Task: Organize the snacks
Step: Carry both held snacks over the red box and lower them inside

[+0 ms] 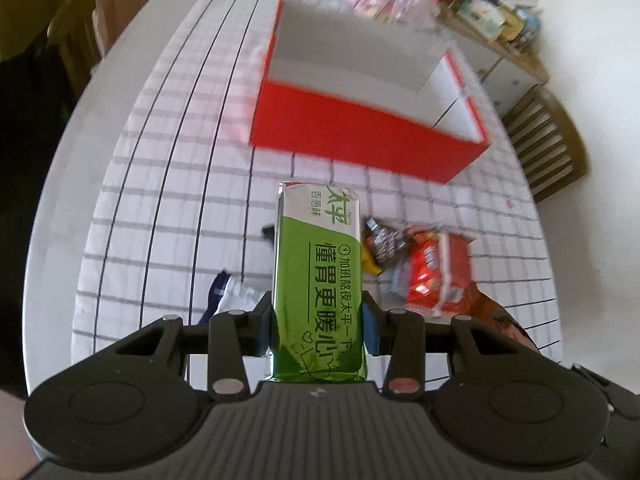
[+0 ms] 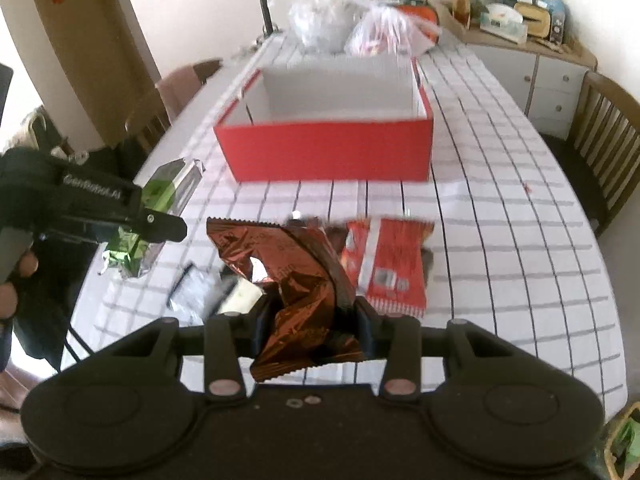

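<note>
My left gripper (image 1: 318, 320) pinches a green cracker pack (image 1: 318, 280) — lifted above the checked tablecloth (image 1: 160, 200). Ahead stands the open red box (image 1: 360, 132), white inside; right of the pack lie a red snack bag (image 1: 436, 276) and a dark wrapper (image 1: 384, 244).

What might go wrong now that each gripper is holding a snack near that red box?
The brown foil bag is crumpled and pinched low by the right gripper, so it could slip out or get crushed. The left gripper grips only the lower end of the long green packet, which might swing or tilt. Both head for one red box, so the grippers could bump each other.
</note>
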Motion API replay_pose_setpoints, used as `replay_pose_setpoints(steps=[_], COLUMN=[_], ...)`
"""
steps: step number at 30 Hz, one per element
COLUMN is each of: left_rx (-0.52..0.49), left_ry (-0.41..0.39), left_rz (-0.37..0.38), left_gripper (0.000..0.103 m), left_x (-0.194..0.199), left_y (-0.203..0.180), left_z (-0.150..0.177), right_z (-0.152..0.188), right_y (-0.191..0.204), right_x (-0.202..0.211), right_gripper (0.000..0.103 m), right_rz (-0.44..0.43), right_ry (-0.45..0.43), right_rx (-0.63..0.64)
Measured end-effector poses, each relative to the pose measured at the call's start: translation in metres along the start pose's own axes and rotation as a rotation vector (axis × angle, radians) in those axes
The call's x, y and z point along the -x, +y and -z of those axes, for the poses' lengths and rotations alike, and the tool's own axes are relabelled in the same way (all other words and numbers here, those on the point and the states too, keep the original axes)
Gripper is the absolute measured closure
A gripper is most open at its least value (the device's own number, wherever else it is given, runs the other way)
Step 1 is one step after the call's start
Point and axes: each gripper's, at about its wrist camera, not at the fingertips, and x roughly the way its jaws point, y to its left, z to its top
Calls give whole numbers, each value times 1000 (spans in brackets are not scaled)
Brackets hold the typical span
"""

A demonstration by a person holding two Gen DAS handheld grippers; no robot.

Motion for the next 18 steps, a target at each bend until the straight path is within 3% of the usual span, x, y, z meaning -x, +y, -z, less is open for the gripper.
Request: replay_pose_setpoints(steps=[9,18], left_rx=[-70,-102], left_ry=[-128,-164], left_rz=[0,-42], left_gripper=[62,61], left_x=[39,25], left_y=[-25,-47], left_z=[-36,-91], right_z=[-70,-139], right_y=[-3,-26], right_x=[9,-25], right_gripper=[61,61], right_rz=[-22,-17], right_ry=[-89,-117], right_rx=[-12,0])
